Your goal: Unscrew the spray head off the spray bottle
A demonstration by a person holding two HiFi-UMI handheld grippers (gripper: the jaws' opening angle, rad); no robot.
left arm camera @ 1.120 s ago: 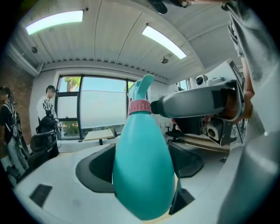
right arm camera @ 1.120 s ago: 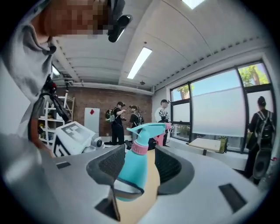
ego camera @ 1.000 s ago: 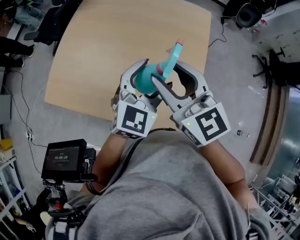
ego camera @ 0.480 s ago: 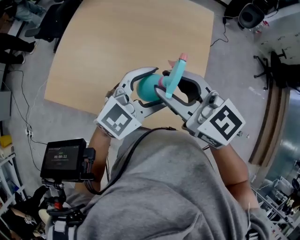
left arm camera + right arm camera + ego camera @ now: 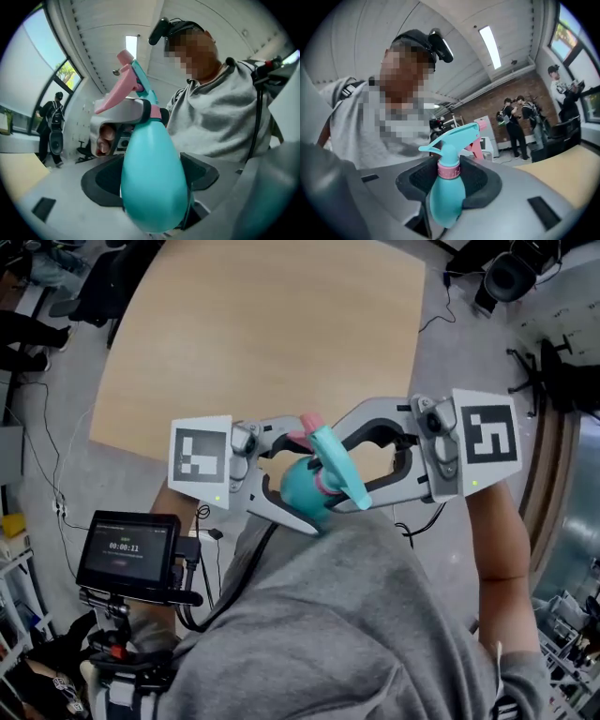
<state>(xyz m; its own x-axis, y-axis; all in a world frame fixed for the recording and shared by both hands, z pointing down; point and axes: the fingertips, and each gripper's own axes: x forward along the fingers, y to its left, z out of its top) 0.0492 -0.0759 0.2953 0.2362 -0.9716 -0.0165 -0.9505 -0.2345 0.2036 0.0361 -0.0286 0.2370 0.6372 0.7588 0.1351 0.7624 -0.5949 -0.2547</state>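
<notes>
Spray bottle [image 5: 302,491] is hanging in mid-air close to the person's chest, off the near edge of the table [image 5: 262,324] and touching nothing but the two grippers. Left gripper [image 5: 305,479] is clamping the teal body across its widest part, with the body filling the gap between the pads in the left gripper view. Right gripper [image 5: 345,470] is closing on the spray head [image 5: 336,470] at its pink collar [image 5: 449,169], jaws snug on either side of the neck, nozzle and trigger sticking out beyond them. The step is the twist itself, and the collar is looking fully seated, so likely early on. To do it well, the left side should be acting as the anchor only: firm, but not squashing what looks like soft plastic, since a smooth round body could spin in the pads. The right should be turning about the bottle's long axis, counter-clockwise seen from the top, releasing and regripping once the wrist is running out of travel. Watch the trigger swinging into the left jaw. Once loose, lift straight along the axis.
</notes>
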